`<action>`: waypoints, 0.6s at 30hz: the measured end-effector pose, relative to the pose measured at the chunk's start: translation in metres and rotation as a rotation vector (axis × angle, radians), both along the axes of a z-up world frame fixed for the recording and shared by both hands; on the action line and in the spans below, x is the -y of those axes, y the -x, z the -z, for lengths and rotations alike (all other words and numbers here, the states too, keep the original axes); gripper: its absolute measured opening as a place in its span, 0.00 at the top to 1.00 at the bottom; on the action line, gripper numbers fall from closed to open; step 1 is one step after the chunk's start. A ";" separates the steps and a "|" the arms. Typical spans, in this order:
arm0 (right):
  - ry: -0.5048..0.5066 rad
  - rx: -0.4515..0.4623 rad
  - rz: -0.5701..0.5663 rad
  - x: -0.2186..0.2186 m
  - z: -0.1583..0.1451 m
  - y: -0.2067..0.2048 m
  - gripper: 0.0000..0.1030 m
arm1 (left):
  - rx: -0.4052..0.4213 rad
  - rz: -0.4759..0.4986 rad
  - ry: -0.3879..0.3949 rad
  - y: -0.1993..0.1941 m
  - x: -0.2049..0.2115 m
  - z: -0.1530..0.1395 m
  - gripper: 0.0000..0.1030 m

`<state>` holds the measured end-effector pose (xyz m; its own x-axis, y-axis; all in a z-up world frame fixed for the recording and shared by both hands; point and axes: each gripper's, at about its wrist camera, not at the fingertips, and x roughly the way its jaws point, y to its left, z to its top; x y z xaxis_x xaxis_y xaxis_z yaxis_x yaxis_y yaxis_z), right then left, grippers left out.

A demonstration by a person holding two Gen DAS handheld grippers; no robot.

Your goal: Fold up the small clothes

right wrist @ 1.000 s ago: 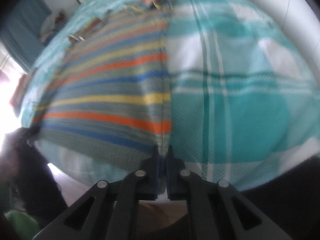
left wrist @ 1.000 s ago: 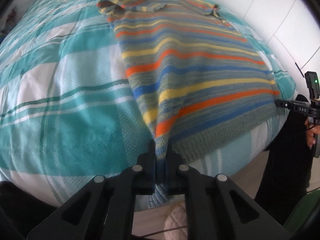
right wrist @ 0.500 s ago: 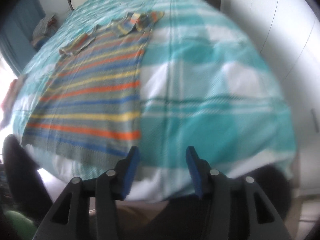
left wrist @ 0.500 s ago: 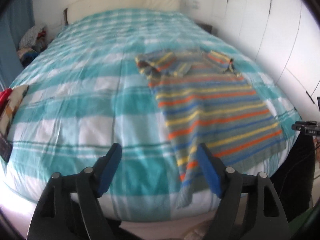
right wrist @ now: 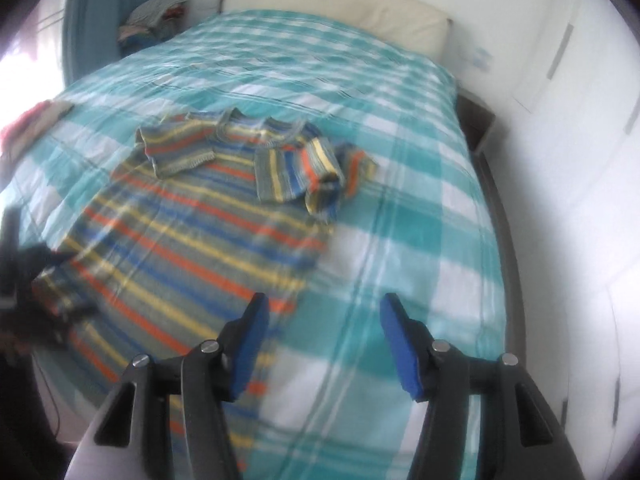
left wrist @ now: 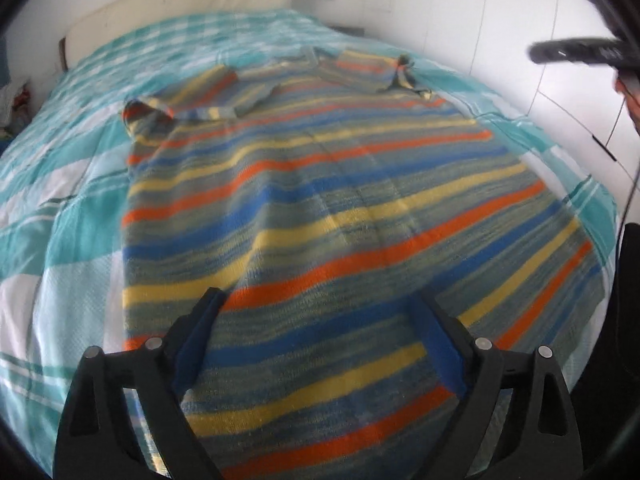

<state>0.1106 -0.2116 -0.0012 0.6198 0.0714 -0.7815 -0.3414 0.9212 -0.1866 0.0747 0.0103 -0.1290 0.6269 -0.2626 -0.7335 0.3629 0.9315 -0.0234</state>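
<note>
A striped knit sweater (left wrist: 320,200) in grey, orange, yellow and blue lies flat on the bed, both sleeves folded in over its chest. It also shows in the right wrist view (right wrist: 192,240). My left gripper (left wrist: 320,320) is open and empty, hovering above the sweater's hem. My right gripper (right wrist: 320,328) is open and empty, above the sweater's right hem corner and the bedspread beside it. The right gripper also shows at the top right of the left wrist view (left wrist: 580,54). The left gripper appears dark and blurred at the left edge of the right wrist view (right wrist: 24,272).
The bed has a teal and white checked bedspread (right wrist: 400,120) and a cream headboard (right wrist: 340,4). White wardrobe doors (right wrist: 580,160) stand along the right side. A pile of clothes (right wrist: 156,12) lies by the curtain, and more clothing (right wrist: 36,120) at the bed's left edge.
Both grippers were shut on the sweater's hem corners a second ago. Both have let go, opened and lifted back. The sweater now lies flat.
</note>
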 end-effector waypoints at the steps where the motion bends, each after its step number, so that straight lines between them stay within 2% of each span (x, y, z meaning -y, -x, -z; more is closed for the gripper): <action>1: -0.008 -0.008 -0.043 -0.008 0.002 -0.020 0.44 | 0.008 0.002 -0.005 0.003 0.001 0.000 0.06; 4: -0.034 -0.054 -0.157 -0.042 0.021 -0.072 0.41 | 0.007 -0.005 0.011 0.002 -0.001 0.001 0.02; 7: -0.012 -0.099 -0.244 -0.086 0.058 -0.117 0.41 | 0.011 -0.008 0.023 0.000 -0.002 0.004 0.02; 9: 0.004 -0.125 -0.269 -0.108 0.085 -0.141 0.41 | 0.021 -0.011 0.018 0.000 -0.001 0.005 0.01; 11: 0.041 -0.133 -0.225 -0.114 0.112 -0.165 0.42 | 0.029 -0.013 0.012 0.000 0.001 0.006 0.01; 12: 0.019 -0.149 -0.186 -0.110 0.124 -0.177 0.43 | 0.032 -0.013 0.011 0.000 0.001 0.006 0.01; 13: -0.046 -0.160 -0.143 -0.099 0.127 -0.185 0.58 | 0.032 -0.014 0.011 0.000 0.001 0.006 0.01; 15: -0.141 -0.134 -0.025 -0.068 0.119 -0.193 0.97 | 0.031 -0.013 0.017 0.000 0.000 0.006 0.01; 18: -0.307 -0.068 0.140 0.010 0.088 -0.187 0.97 | 0.033 -0.014 0.017 0.000 0.000 0.006 0.00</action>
